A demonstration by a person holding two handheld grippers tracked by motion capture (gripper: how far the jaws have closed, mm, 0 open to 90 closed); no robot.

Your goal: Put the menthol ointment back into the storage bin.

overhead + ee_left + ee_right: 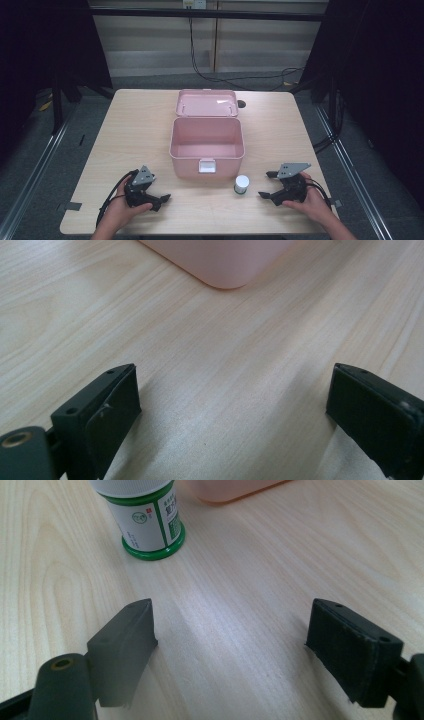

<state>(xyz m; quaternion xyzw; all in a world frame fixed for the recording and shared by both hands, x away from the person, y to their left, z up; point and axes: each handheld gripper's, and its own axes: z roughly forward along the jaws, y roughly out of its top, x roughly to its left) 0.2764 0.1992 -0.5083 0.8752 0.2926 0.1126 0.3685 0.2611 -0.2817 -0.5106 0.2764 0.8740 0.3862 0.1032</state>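
Small white-capped bottle with green label and base (241, 184) stands upright on pale wooden table (135, 130), just before open pink plastic box (206, 141). Right gripper (268, 185) nearby, jaws released, empty. Left gripper (159, 199) well apart, jaws spread, empty.

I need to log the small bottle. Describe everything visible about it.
The bottle is a small round container with a white cap, a white label with green print and a green base. It looks like plastic. It stands upright and capped on the wooden table, just in front of the pink box, with nothing gripping it.
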